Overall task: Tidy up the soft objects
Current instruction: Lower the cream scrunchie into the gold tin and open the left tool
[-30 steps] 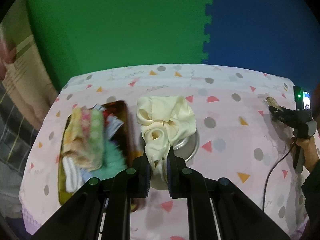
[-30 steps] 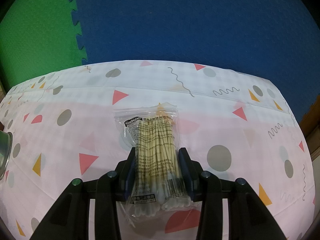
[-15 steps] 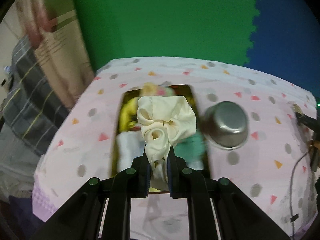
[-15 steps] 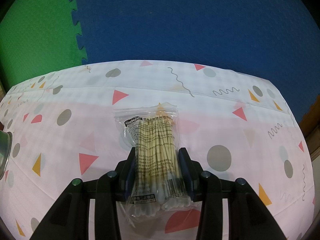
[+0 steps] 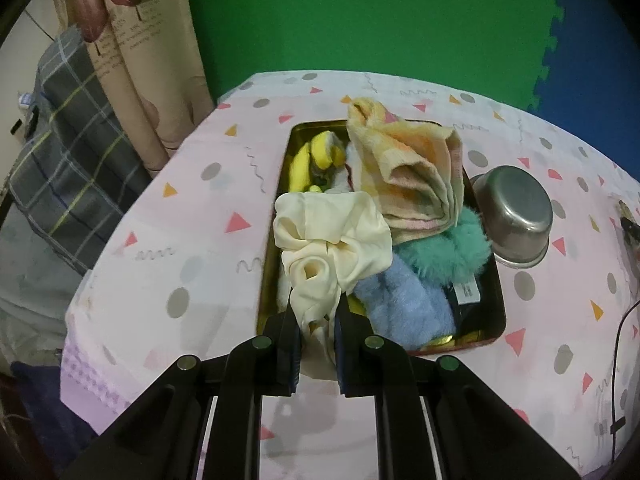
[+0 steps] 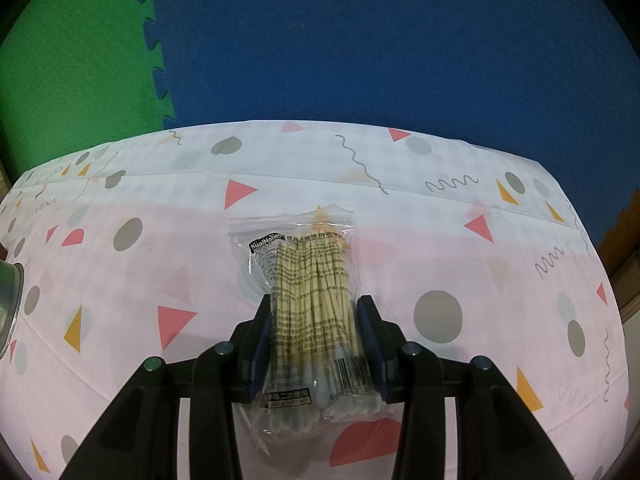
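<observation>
My left gripper (image 5: 317, 318) is shut on a cream satin scrunchie (image 5: 330, 240), which hangs over the near left part of a dark rectangular tray (image 5: 494, 280). The tray holds a folded yellow-orange towel (image 5: 412, 172), a teal furry scrunchie (image 5: 448, 248), a light blue fluffy cloth (image 5: 404, 304) and a yellow soft item (image 5: 316, 156). In the right wrist view, my right gripper (image 6: 316, 322) is shut on a clear bag of cotton swabs (image 6: 310, 288) just above the tablecloth.
An upturned steel bowl (image 5: 514, 216) stands right of the tray; its rim (image 6: 8, 304) shows at the right wrist view's left edge. The patterned tablecloth (image 5: 200, 240) ends at the left near a curtain (image 5: 132, 80) and plaid fabric (image 5: 68, 152). Green and blue foam mats back the table.
My left gripper has carried the cream scrunchie leftward from above the steel bowl to over the tray, a little lower. The right gripper and its swab bag have not moved.
</observation>
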A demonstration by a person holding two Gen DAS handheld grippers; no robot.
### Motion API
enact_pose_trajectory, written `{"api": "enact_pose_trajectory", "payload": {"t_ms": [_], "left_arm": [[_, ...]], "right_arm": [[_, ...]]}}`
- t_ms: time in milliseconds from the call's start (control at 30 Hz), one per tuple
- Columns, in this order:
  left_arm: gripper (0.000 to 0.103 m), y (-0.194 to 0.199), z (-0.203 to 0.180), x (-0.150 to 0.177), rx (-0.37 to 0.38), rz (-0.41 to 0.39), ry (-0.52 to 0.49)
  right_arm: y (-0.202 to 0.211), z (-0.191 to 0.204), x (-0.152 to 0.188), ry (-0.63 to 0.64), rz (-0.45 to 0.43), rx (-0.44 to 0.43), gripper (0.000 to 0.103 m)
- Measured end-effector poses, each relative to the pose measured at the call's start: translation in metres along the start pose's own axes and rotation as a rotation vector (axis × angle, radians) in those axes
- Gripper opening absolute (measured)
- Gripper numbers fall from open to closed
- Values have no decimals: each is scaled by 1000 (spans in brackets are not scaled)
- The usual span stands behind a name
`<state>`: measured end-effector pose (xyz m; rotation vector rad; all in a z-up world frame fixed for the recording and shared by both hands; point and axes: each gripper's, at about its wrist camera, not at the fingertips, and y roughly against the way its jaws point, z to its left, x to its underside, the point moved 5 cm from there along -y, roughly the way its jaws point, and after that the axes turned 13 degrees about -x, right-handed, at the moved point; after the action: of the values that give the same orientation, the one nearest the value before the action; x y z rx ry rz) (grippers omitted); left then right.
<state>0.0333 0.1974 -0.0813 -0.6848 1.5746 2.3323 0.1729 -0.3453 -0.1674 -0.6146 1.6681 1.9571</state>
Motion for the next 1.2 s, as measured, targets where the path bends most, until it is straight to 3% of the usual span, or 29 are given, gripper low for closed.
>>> {"api": "enact_pose_trajectory", "payload": {"t_ms": [467, 833, 1033, 1200], "left_arm": [[13, -45, -13, -16, -32, 13, 29], [18, -54, -18, -21, -50, 10, 36], [25, -52, -20, -21, -61, -3, 28], [49, -43, -17, -20, -83, -27, 37]], "right_arm": [[0, 0, 0, 2, 1, 3, 42], [0, 0, -1, 3, 1, 5, 42], [0, 0, -1, 12, 2, 15, 42], [0, -1, -1, 13, 1, 18, 42]]}}
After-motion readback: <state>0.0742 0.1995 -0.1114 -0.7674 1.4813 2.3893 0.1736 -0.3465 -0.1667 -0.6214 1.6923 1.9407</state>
